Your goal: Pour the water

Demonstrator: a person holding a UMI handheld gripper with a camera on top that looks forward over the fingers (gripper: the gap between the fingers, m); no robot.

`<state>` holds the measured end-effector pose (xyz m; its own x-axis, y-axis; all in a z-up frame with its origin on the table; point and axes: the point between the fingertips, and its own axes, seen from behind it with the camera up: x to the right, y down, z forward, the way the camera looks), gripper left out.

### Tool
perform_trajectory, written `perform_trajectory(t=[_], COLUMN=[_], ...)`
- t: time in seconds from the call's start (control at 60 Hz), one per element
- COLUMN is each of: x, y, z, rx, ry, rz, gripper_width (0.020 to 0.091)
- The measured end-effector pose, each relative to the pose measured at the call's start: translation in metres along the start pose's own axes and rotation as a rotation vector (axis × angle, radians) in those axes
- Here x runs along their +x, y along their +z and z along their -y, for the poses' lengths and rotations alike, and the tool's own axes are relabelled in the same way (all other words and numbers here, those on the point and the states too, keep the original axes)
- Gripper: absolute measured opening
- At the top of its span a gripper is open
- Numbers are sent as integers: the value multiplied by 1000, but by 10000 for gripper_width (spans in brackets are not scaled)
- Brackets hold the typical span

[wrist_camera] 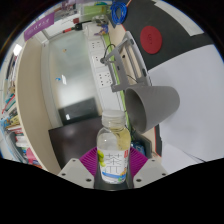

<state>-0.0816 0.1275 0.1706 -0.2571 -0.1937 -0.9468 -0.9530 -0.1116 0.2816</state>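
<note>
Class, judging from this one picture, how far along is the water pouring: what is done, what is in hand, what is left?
Done: the gripper has closed on the bottle, both pads pressing its sides. In hand: the bottle is held upright, close to the tilted grey cup just beyond it. Left: tipping the bottle over the cup; no water is flowing, and I cannot tell whether the cap is off.

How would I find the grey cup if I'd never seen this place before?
Start at the gripper, whose two fingers press on a clear bottle of yellowish liquid. Look just past the bottle's white cap, a little to the right: the grey cup is there, tipped on its side with its open mouth facing the bottle. It is the only plain grey, cone-shaped thing nearby.
</note>
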Motion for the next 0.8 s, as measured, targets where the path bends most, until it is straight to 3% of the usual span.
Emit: perform_trajectory(t=[0.217,0.417,0.65,0.733,0.8], x=[-48,-108,-119,-95,-76], y=[-7,-27,-57,-51,-44], z=[1,70,189,216,226], rx=[4,182,439,451,399], ry=[-378,-1077,-1677,-1749,-1759], rz=[-48,-172,-498,-498,-491], gripper_width=[401,402,417,415,414])
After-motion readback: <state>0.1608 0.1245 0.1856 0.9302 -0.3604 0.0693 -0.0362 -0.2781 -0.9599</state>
